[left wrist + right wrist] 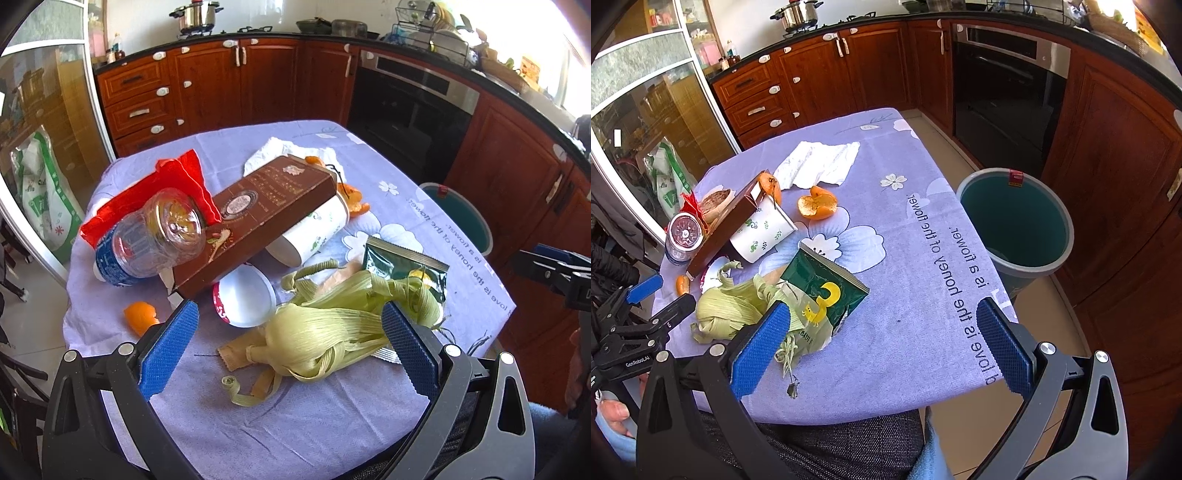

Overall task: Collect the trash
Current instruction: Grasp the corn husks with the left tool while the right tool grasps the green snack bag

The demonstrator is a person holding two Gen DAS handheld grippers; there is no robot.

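Note:
Trash lies on a table with a lilac flowered cloth (295,424) (905,258): corn husks (325,332) (735,310), a green snack packet (402,260) (827,288), a brown carton (266,210) (720,232), a clear plastic bottle (155,240) (681,236), a white paper cup (314,232) (761,232), a red wrapper (162,192), orange peel (816,206) (142,314) and a white tissue (820,162). My left gripper (291,343) is open above the corn husks. My right gripper (882,343) is open and empty over the table's near edge.
A teal waste bin (1015,229) (461,218) stands on the floor right of the table. A white bowl-like lid (245,295) lies under the carton. Wooden cabinets and an oven (1001,81) line the back. A glass door (44,147) is at left.

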